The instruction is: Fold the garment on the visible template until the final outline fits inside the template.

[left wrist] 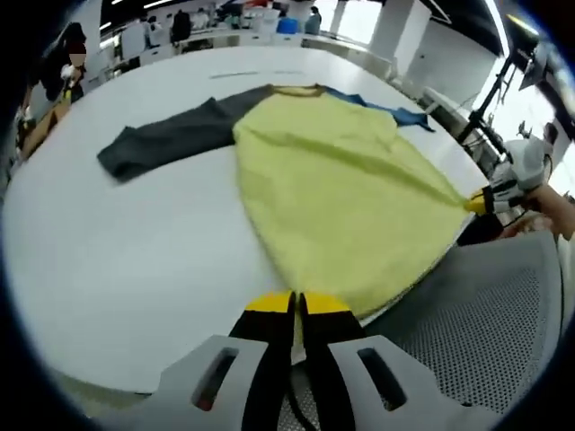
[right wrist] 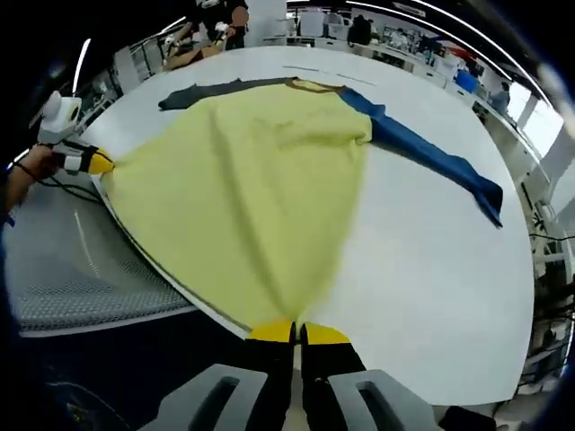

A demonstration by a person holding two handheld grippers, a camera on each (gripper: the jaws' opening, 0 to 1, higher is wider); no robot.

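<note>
You are pinching the hem of the garment [left wrist: 332, 189] at both bottom corners: your left gripper [left wrist: 297, 303] is closed tight on the yellow cloth at the bottom centre of the left gripper view, and your right gripper [right wrist: 298, 333] is clamped on the opposite corner at the bottom centre of the right gripper view. The yellow body is lying spread across the white table [left wrist: 135, 233], filling the middle of each frame, with the grey sleeve [left wrist: 171, 136] running to the upper left of the left gripper view and the blue sleeve [right wrist: 422, 153] trailing to the right in the right gripper view.

To do this fold well, I judge you are best off keeping both corners level and the hem taut between them, so the edge is travelling as one straight line towards the collar [right wrist: 314, 86] at the top. Uneven tension is likely to skew the fold.

The template is hard to make out: no outline is showing under or around the cloth, so you are judging the fit blind. The hem corners are hanging past the table's near edge over the mesh chair [left wrist: 485, 323], and how much fabric sits inside each grip is hidden by the yellow tips.
</note>
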